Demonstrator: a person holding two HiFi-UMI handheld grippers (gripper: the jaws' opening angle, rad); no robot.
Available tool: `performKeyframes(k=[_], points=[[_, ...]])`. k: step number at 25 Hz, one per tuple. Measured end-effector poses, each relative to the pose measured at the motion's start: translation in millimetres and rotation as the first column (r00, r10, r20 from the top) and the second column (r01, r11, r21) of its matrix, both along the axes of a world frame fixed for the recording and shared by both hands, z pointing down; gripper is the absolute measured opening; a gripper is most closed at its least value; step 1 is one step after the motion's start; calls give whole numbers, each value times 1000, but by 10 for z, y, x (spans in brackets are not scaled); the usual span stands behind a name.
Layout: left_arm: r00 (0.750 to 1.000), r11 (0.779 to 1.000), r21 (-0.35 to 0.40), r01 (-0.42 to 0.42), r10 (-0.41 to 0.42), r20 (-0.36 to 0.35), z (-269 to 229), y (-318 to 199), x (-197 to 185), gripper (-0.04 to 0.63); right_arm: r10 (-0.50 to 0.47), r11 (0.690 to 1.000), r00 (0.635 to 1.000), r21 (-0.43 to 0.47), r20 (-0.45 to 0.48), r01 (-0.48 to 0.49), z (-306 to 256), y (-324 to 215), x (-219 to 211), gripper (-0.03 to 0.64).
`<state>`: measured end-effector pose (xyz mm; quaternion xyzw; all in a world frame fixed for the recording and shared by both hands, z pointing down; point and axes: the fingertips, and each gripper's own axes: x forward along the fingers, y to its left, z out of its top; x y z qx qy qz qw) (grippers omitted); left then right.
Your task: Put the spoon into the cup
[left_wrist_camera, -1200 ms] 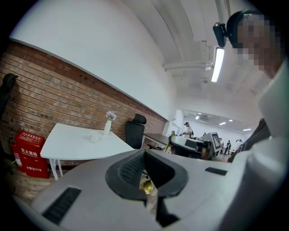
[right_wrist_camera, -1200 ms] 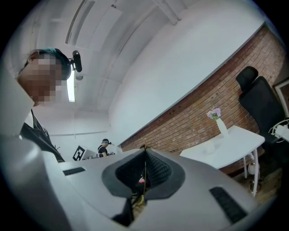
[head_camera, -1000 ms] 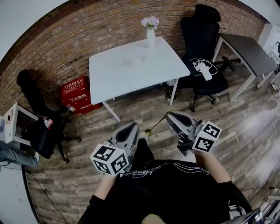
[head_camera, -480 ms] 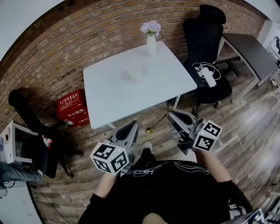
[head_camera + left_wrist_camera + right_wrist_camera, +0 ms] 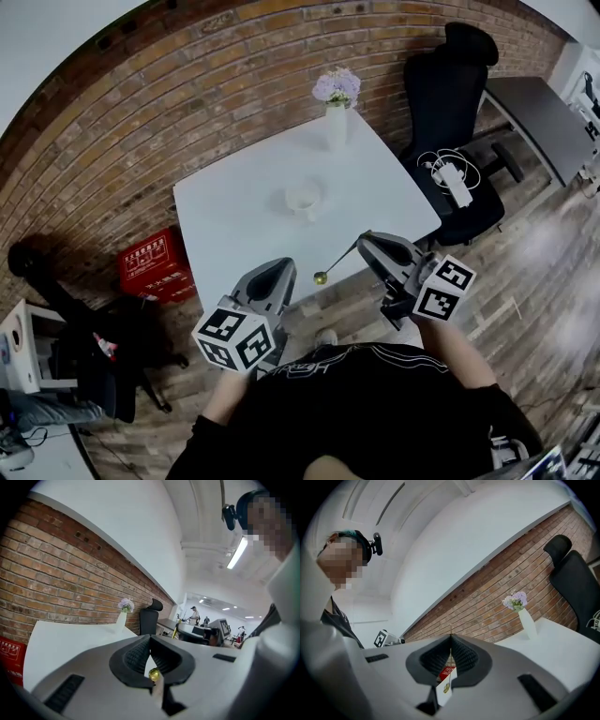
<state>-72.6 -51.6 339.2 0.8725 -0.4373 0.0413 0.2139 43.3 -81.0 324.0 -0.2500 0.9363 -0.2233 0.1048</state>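
The white cup point(image 5: 303, 198) stands near the middle of the white table point(image 5: 234, 211), and its inside shows only pale white from the head view. Behind it, at the far edge by the brick wall, a slim white vase point(image 5: 336, 125) holds pale purple flowers point(image 5: 337, 86). A red crate point(image 5: 150, 265) sits on the floor by the table's left side; its contents cannot be made out. Both hands are held low in front of the person's black-shirted body, side by side, with the grippers pointing towards the table's near edge. The right gripper point(image 5: 364, 243) has its jaws pressed together on the thin handle of the spoon point(image 5: 328, 271). The spoon slants out to the left, so that its gold bowl hangs between the two grippers, about level with the table's near edge. The left gripper point(image 5: 285, 266) has its jaws together with nothing between them, and its tip is just beside the spoon's bowl without touching it. The cup stands beyond both tips, well apart from the spoon.
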Motion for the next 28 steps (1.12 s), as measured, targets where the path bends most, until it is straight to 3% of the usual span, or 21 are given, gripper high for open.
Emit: performKeyframes(k=[12, 19, 28], points=[[998, 997, -37, -65, 65, -19, 183, -1034, -348, 5, 94, 995, 995, -37, -22, -95, 141, -999, -284, 0], [998, 995, -80, -53, 50, -38, 398, -1254, -540, 5, 169, 986, 983, 4, -68, -170, 184, -1285, -334, 0], [999, 992, -128, 3, -7, -34, 629, -1381, -725, 5, 157, 988, 981, 12, -118, -157, 354, -1636, -493, 0]])
